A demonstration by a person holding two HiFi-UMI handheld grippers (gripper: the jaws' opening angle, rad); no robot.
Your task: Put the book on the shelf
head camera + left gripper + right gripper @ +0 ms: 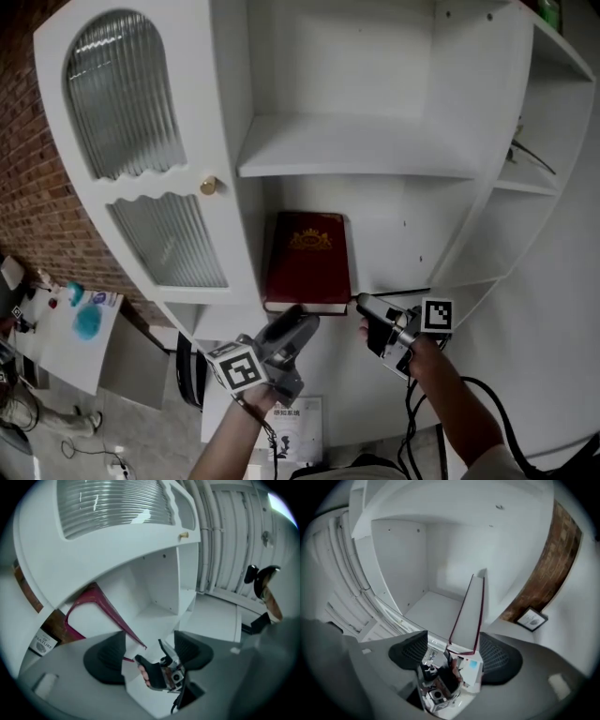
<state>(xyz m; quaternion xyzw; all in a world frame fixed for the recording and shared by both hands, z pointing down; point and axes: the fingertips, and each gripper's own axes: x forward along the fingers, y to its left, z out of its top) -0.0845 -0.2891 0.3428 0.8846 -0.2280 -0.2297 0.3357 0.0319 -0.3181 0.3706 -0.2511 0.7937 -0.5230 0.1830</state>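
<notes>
Book: dark red with a gold emblem; lies flat, cover up, on the lower shelf of the white cabinet. It sits toward the compartment's left side, with its near edge at the shelf's front lip.
Left gripper: released, jaws spread wide; it is just near of the book's near edge. In its own view a red corner of the book reaches toward the gap, and neither pad presses on it.
Right gripper: released, jaws wide apart; it is just right of the book's near right corner. In its own view the book's thin end shows just ahead of the gap, ungripped.
Cabinet door: ribbed glass panes, swung open on the left, with a brass knob.
Brick wall: far left.
Booklet: near, below the left gripper.
</notes>
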